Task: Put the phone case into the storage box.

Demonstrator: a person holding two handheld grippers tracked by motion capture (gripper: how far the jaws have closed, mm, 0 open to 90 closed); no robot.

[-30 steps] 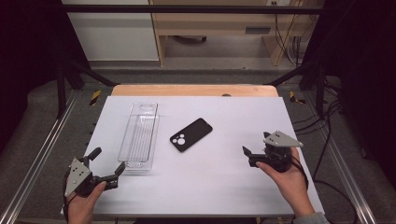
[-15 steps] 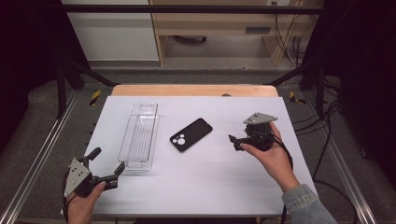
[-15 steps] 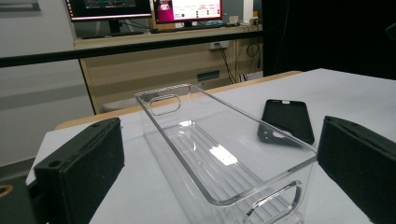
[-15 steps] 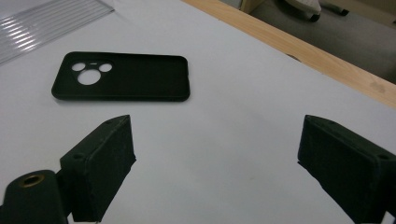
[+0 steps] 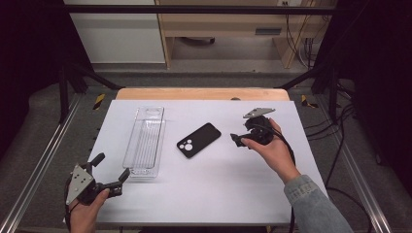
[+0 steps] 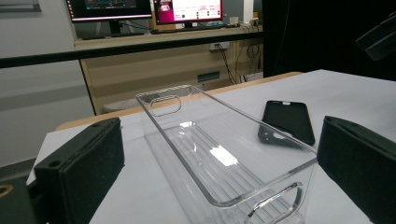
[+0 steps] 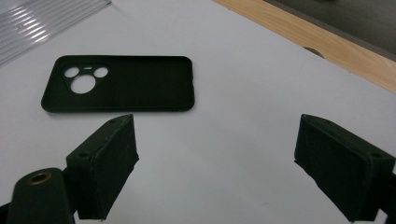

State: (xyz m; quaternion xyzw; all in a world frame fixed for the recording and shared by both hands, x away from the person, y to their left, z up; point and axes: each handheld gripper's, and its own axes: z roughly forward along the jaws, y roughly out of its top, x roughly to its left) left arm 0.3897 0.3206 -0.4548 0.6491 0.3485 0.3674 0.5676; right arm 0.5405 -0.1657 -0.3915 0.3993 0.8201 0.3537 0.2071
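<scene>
Moved: your right claw (image 5: 238, 141) has slid left toward the case (image 5: 198, 140).
Claw: spread, empty.
Case: just left, long axis near-left to far-right.

No text, brand or number can be read anywhere. The two monitors (image 6: 144, 7) at the top of the left gripper view show bright windows (pink and white on one, dark with coloured lines on the other), but whatever is written there is too small and blurred to make out. The black phone case (image 7: 119, 84) on the white surface (image 7: 243, 93) bears no logo or lettering on its back in the right gripper view, only its round camera cut-outs. The clear plastic tray (image 6: 219, 158) carries no label either.
</scene>
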